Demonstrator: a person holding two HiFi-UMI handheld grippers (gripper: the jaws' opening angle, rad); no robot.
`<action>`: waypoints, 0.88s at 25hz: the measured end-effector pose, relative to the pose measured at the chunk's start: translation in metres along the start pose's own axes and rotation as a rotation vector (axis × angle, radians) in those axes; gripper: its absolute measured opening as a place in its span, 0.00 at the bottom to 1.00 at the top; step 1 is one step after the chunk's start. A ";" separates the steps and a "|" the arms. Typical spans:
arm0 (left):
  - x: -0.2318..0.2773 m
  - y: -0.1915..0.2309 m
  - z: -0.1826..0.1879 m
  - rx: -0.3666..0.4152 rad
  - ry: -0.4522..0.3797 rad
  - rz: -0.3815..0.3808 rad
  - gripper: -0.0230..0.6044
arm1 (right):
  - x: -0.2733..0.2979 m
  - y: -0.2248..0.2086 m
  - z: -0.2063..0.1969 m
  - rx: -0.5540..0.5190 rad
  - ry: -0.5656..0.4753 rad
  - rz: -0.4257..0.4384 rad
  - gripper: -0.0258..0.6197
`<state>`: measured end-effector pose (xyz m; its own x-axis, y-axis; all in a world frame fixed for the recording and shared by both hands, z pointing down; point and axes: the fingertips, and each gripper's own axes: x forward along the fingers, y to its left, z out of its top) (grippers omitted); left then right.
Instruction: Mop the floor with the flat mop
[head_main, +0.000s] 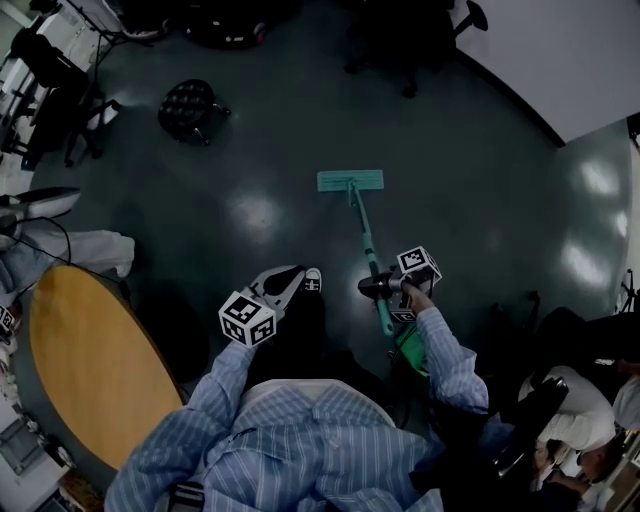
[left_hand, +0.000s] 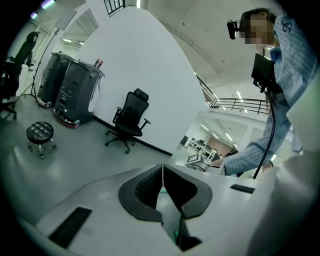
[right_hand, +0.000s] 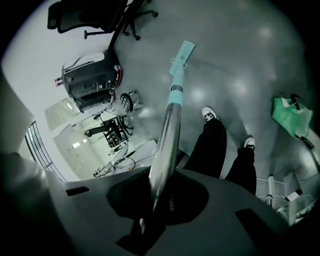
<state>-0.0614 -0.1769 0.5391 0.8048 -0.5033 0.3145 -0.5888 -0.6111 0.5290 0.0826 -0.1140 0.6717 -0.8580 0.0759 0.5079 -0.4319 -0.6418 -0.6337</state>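
Between the jaws of the right gripper (right_hand: 156, 197) runs the shaft of the flat mop (right_hand: 171, 120). Both jaws are clamped on its silvery upper part. Farther from the grip the shaft turns teal, and it ends at the teal mop head (head_main: 350, 180). The mop head lies flat on the dark floor (head_main: 250, 215) ahead of the person, well apart from the feet. In the head view the shaft slants from the mop head back and rightward to the right gripper, with a short teal end sticking out behind the grip.

The left gripper (left_hand: 162, 172) has its jaws together. Its dark ribbed pads meet along a thin line with nothing between them. In the head view it hovers left of the shaft, not touching the mop, above a dark trouser leg. A white-toed shoe (head_main: 312, 282) is just beside its tip.

A green bag (head_main: 412, 348) sits on the floor near the rear end of the shaft, at the person's right side. A round wooden table (head_main: 80, 360) stands at the floor's left edge. A black stool (head_main: 190, 108) stands well away toward the far left. A black office chair (left_hand: 131, 119) stands by a white wall (left_hand: 145, 70), with two dark machines (left_hand: 72, 92) farther along it.
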 end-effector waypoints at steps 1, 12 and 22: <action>0.000 0.009 0.003 0.005 -0.003 0.013 0.05 | 0.003 0.007 0.013 -0.004 0.002 -0.010 0.13; 0.000 0.091 0.015 -0.051 -0.023 0.140 0.05 | 0.028 0.094 0.162 -0.065 -0.014 -0.074 0.13; -0.012 0.123 -0.017 -0.144 0.010 0.221 0.05 | 0.032 0.159 0.289 -0.125 -0.084 -0.156 0.13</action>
<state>-0.1421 -0.2353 0.6139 0.6588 -0.6084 0.4425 -0.7346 -0.3934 0.5528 0.0673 -0.4341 0.7560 -0.7542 0.1002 0.6490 -0.5935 -0.5270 -0.6083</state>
